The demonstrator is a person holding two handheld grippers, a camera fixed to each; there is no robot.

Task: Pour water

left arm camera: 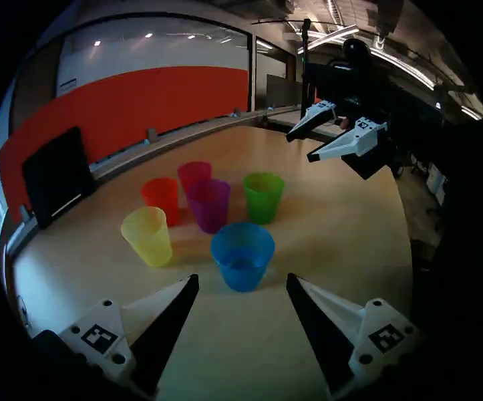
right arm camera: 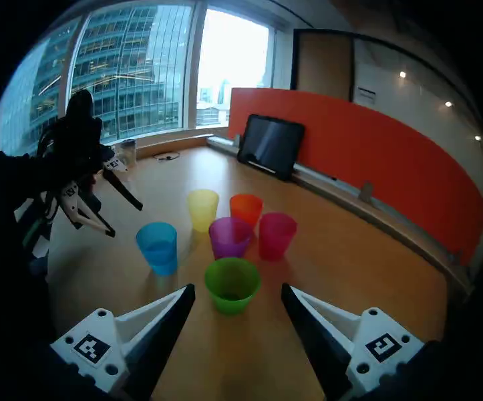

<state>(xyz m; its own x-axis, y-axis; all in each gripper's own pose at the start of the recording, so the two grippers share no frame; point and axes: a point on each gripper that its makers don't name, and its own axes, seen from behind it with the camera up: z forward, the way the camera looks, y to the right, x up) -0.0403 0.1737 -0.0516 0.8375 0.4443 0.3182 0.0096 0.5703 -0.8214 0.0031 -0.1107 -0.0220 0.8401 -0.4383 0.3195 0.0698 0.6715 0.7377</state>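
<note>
Cups on the table, both claws apart

In the left gripper view we read from the left. A dark tablet (left arm camera: 57,175) leaned at the foot of the orange wall (left arm camera: 141,107). On the wooden table (left arm camera: 348,227) stood six plastic cups, all upright and close together: the yellow cup (left arm camera: 147,235), the orange cup (left arm camera: 162,198), the pink cup (left arm camera: 195,175), the purple cup (left arm camera: 208,204), the blue cup (left arm camera: 242,255) and the green cup (left arm camera: 263,196). The blue cup was the nearest one, just ahead of the left gripper (left arm camera: 242,277), in line with the gap between its fingers. These fingers were wide apart and touched nothing. Low inside the blue cup we saw what looked like a little water, but we could not be sure. At the upper right the right gripper (left arm camera: 299,148) hung above the far side of the table, fingers apart, holding nothing.

In the right gripper view, again from the left, the left gripper (right arm camera: 126,220) hung in a dark-sleeved hand (right arm camera: 74,147) before the big window (right arm camera: 127,73). Next came the blue cup (right arm camera: 157,247), then the yellow cup (right arm camera: 202,208), the purple cup (right arm camera: 230,237), the orange cup (right arm camera: 246,209) and the pink cup (right arm camera: 276,234). The green cup (right arm camera: 232,284) stood just ahead of the right gripper (right arm camera: 237,287), whose fingers were spread and not touching it.
</note>
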